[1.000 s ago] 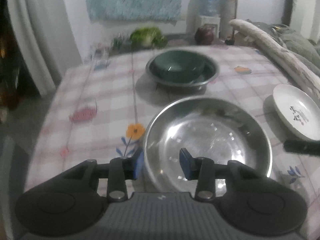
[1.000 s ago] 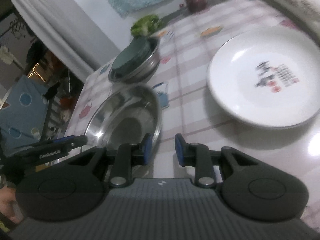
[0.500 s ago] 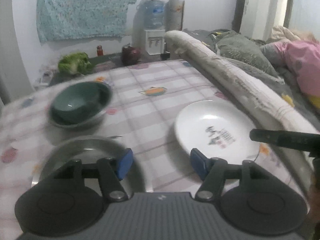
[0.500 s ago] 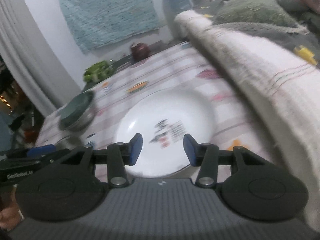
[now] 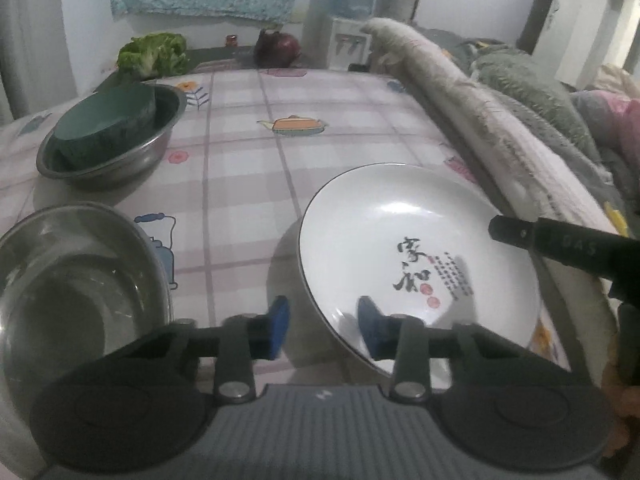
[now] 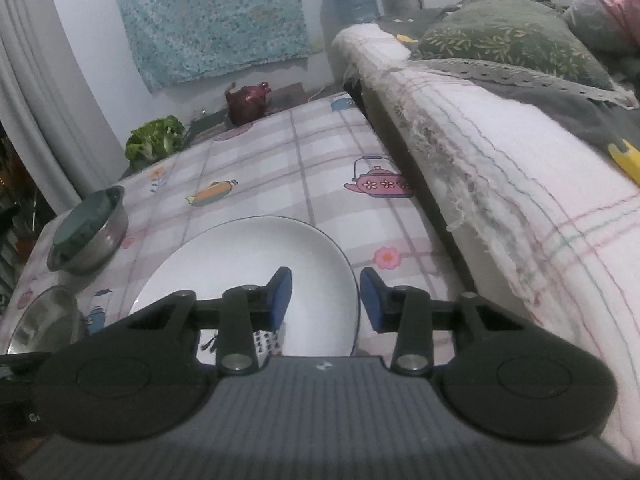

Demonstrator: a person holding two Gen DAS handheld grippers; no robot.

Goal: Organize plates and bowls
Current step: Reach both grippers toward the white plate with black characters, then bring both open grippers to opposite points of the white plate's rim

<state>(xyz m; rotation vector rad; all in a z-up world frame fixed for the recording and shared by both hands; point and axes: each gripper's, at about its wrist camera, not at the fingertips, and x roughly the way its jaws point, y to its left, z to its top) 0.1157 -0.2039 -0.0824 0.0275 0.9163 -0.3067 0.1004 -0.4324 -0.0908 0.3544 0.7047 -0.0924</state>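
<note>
**Item: white plate, near edge of tabletop**

White plate (image 5: 416, 256), glazed, with black calligraphy, lay flat on the checked tabletop (image 5: 240, 152), right of the empty steel bowl (image 5: 76, 288). Judged rigid, breakable, moderately heavy, slick under rubber pads. The thin raised rim was the only hold.

Left gripper (image 5: 323, 328): jaws open, straddling the near-left rim, not closed on it. Right gripper (image 6: 325, 300): jaws open, straddling the right rim (image 6: 354, 300).

Green bowl (image 5: 106, 126) sat nested in a second steel bowl (image 5: 112, 160), well apart, far left.
</note>
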